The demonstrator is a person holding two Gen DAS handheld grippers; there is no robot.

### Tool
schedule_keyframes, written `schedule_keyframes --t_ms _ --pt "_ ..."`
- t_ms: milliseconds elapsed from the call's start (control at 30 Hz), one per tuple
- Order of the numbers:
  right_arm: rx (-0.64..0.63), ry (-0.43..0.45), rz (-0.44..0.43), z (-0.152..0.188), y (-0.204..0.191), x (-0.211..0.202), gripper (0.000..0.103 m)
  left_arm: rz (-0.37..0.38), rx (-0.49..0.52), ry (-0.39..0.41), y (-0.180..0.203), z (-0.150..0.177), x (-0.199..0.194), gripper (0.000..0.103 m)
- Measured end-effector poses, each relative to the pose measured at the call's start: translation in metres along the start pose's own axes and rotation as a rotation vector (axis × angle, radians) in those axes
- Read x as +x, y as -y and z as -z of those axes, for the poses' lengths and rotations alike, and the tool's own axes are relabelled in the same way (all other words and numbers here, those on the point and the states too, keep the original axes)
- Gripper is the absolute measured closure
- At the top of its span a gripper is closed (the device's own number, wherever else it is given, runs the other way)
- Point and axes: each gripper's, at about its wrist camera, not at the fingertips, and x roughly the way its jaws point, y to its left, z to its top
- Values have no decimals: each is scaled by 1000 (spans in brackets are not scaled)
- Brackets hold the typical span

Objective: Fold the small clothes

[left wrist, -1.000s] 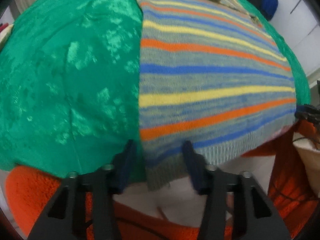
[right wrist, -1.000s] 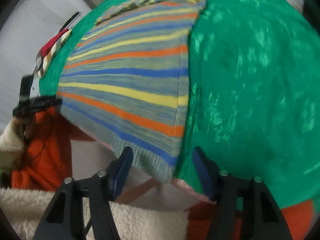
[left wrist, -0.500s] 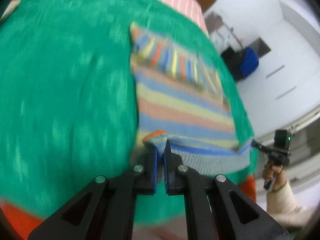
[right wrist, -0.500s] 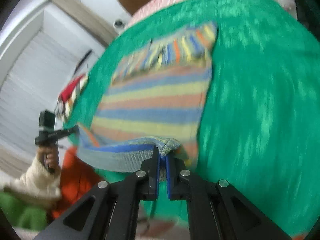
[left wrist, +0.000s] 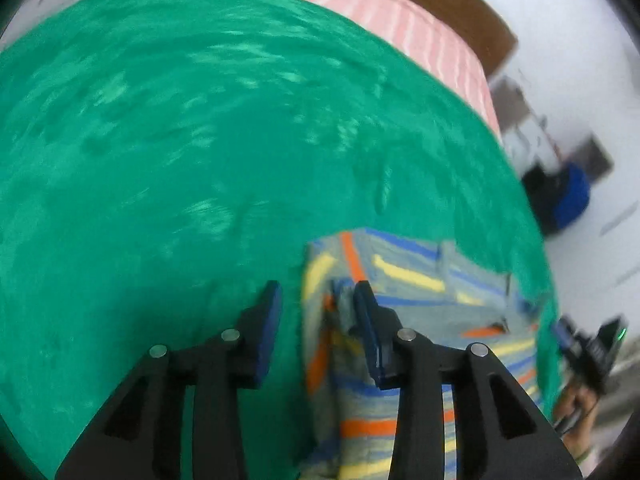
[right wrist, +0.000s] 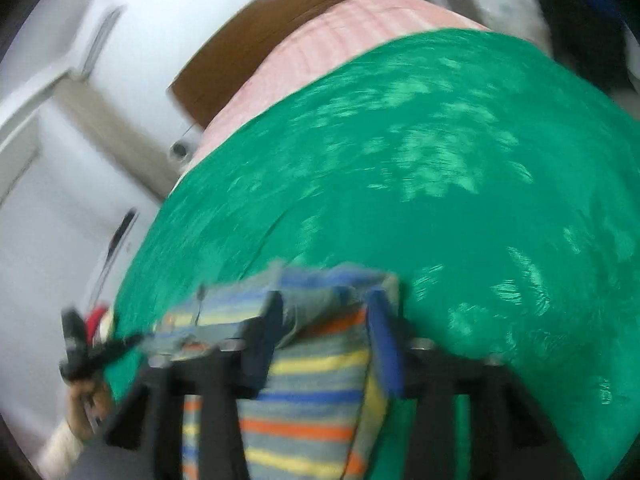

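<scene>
A small knitted garment with grey, blue, yellow and orange stripes (left wrist: 400, 280) lies folded over on itself on a green cloth (left wrist: 200, 140); it also shows in the right wrist view (right wrist: 312, 380). My left gripper (left wrist: 318, 296) is open at the garment's left edge, its left finger over the green cloth, its right finger on the knit. My right gripper (right wrist: 324, 312) is open over the garment's right part, with the folded hem between its fingers. Both views are blurred by motion.
The green cloth (right wrist: 440, 180) covers a bed with a pink striped sheet (left wrist: 420, 28) and a brown headboard (right wrist: 248, 48) at the far end. A blue and black bag (left wrist: 568, 196) stands on the floor at the right. White walls surround the bed.
Both grippers closed on the garment's near hem, carried it forward over the far part, and have now opened, leaving the garment folded over.
</scene>
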Motion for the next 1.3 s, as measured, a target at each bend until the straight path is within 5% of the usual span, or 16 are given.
schedule_keyframes --t_ms 100,267,400,500,600,667,767,967,1300 --pt "-30 27 -28 11 -1 -25 56 47 52 7 -14 27 -31 50" --pt "-222 -167 -29 65 -19 -60 56 57 185 -49 -6 84 -56 27" --pt "-360 -221 -20 109 -38 -59 56 -155 305 -65 8 115 -36 34" --pt "-409 -332 142 135 -23 -38 61 -254 343 -41 3 125 -49 39" --pt "-389 -270 197 142 -20 -68 60 -321 338 7 -5 139 -83 40" --pt "-427 -182 216 154 -30 -98 52 -273 325 59 -4 155 -104 18" --pt "-449 -65 231 176 -39 -125 35 -227 358 145 9 183 -113 8" --pt "-407 36 293 202 -23 -116 35 -293 473 180 21 224 -72 6" --pt "-386 76 256 221 -5 -107 27 -289 475 246 14 234 -75 1"
